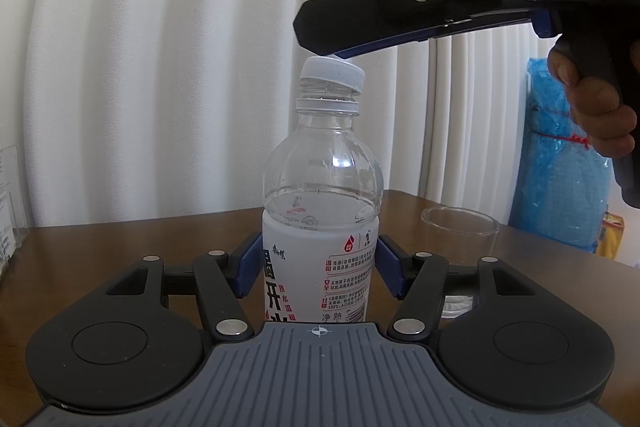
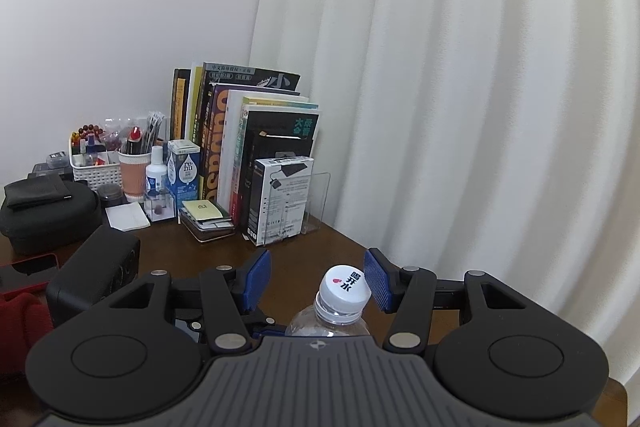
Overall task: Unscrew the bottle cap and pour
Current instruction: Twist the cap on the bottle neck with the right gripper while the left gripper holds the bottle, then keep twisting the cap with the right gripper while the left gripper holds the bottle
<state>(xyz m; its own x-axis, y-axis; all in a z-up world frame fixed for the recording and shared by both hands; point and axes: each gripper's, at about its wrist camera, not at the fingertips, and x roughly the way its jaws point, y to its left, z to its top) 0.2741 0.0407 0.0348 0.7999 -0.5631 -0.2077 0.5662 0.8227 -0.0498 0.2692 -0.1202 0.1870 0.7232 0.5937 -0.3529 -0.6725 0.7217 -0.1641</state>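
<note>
White cap (image 1: pixel 333 74) tilted loose on bottle (image 1: pixel 320 227), left gripper (image 1: pixel 318 267) pinching bottle, right gripper (image 2: pixel 316 285) spread

The left gripper (image 1: pixel 316 267) hides the base of the bottle (image 1: pixel 320 211). At four o'clock, its right linkage covers the foot of the glass (image 1: pixel 460 235). The small print on the label is unreadable. The blue bag (image 1: pixel 560 179) at three o'clock is half hidden behind the hand (image 1: pixel 592 107). In the right wrist view the bottle's body is hidden below the right gripper (image 2: pixel 316 281), and a red item (image 2: pixel 24 275) at nine o'clock, perhaps a phone, is cut off.
</note>
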